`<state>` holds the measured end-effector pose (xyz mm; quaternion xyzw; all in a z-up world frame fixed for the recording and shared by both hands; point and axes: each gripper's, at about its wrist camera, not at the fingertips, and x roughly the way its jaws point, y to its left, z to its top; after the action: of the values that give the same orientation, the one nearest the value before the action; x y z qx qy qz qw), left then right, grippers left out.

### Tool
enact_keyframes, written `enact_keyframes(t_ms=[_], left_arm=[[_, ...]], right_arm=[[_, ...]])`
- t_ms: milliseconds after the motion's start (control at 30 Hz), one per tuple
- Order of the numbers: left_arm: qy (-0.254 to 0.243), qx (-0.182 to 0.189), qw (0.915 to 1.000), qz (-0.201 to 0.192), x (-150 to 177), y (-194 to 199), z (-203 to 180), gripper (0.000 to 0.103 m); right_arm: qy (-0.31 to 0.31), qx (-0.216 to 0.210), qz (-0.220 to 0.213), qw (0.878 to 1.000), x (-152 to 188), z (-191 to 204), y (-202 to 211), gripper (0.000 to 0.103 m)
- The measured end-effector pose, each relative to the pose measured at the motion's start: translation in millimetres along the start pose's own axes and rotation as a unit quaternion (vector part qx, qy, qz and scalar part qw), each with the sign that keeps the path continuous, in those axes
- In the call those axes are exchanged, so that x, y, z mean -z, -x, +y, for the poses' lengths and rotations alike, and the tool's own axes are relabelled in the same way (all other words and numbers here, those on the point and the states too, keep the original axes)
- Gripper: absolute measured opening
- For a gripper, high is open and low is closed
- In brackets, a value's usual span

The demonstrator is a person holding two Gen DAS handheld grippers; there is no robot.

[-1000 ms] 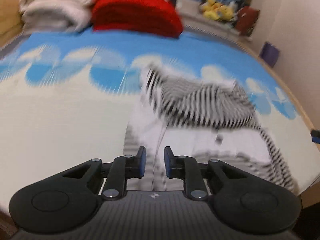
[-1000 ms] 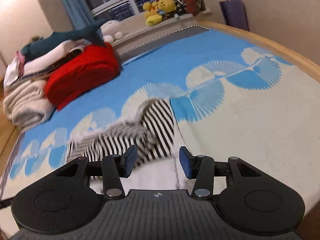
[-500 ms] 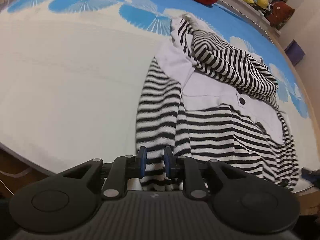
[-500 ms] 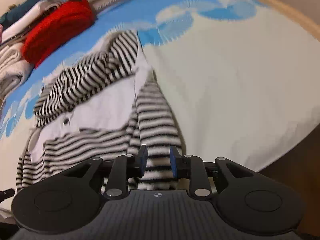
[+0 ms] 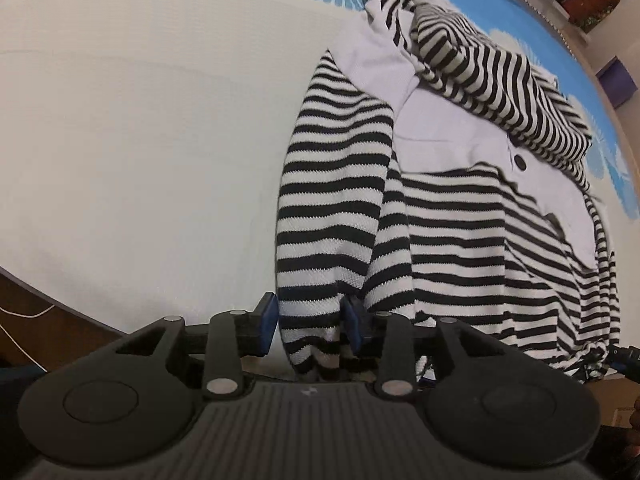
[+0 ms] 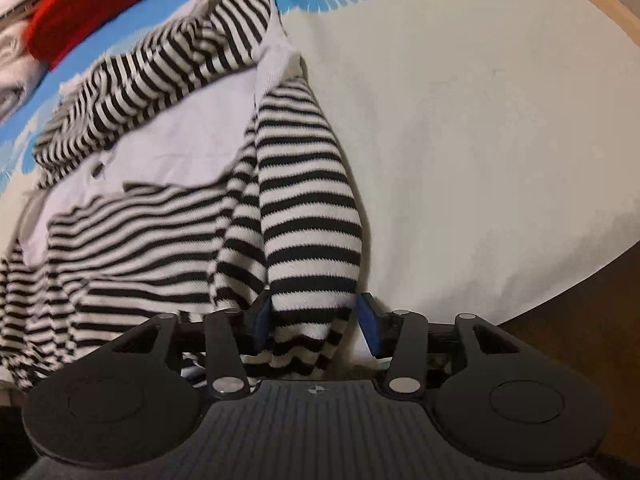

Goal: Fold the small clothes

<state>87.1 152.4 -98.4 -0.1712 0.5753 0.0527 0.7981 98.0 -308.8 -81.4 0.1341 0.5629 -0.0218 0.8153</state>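
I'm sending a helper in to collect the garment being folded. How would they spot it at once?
Look at the bed cover, cream with blue fan shapes. Near its front edge lies the striped top, sleeves hanging toward the edge. Unlike the plain red bundle farther back, it has black and white stripes, a pale plain panel and a dark button.

The left gripper (image 5: 310,322) was matte black, with a ribbed housing and a round disc at either side. Silver rivets pinned its angular link arms, and blue pads (image 5: 267,318) faced the fingertips. A small pale emblem sat at 12 o'clock on the housing. The right gripper (image 6: 316,320) had the same build.
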Motion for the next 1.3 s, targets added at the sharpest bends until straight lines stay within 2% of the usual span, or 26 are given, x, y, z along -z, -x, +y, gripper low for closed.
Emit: enact_keyframes(t_ms=[133,167,200,233,267,300,367,467,700,833,933,1067,1167,1233,1300], left_arm=[[-0.018,-0.007,0.9998,0.0,1,-3,-7,0.038],[-0.024,-0.008,0.9997,0.0,1,-3,-9,0.038],[-0.03,-0.01,0.9995,-0.001,2,-3,-11,0.027],[-0.037,-0.008,0.9993,0.0,3,-3,-12,0.02],[-0.045,-0.006,0.999,0.0,4,-2,-14,0.007],[-0.052,-0.005,0.9986,-0.003,5,0,-16,0.004],[-0.064,-0.011,0.9978,-0.015,6,6,-20,0.004],[-0.075,-0.001,0.9966,-0.035,5,26,-23,0.003],[-0.14,0.018,0.9845,-0.104,-2,97,-37,0.003],[-0.17,0.027,0.9764,-0.13,2,144,-35,0.003],[-0.193,0.038,0.9696,-0.145,14,183,-31,0.003],[-0.2,0.055,0.9639,-0.168,38,234,-17,0.003],[-0.183,0.073,0.9658,-0.169,35,239,-12,0.003],[-0.178,0.074,0.967,-0.167,20,226,-15,0.003],[-0.163,0.076,0.9706,-0.16,-2,204,-19,0.003]], right_arm=[[0.005,0.005,0.004,1.0,2,3,-2,0.048],[0.009,0.004,0.003,1.0,2,4,-2,0.038],[0.013,-0.001,0.003,1.0,2,5,-2,0.027],[0.015,-0.006,0.003,1.0,2,6,-1,0.021],[0.019,-0.01,0.0,1.0,2,7,0,0.011],[0.022,-0.014,-0.002,1.0,2,9,2,0.008],[0.026,-0.018,-0.01,0.999,1,11,9,0.006],[0.017,-0.031,-0.031,0.999,-1,7,24,0.005],[-0.001,-0.091,-0.119,0.989,-10,-2,102,0.004],[0.025,-0.111,-0.158,0.981,-10,-1,150,0.003],[0.053,-0.117,-0.17,0.977,-2,0,187,0.003],[0.077,-0.148,-0.178,0.97,21,-7,244,0.003],[0.076,-0.155,-0.183,0.968,27,-15,263,0.003],[0.063,-0.159,-0.178,0.969,18,-18,258,0.003],[0.063,-0.145,-0.173,0.972,3,-16,239,0.003]])
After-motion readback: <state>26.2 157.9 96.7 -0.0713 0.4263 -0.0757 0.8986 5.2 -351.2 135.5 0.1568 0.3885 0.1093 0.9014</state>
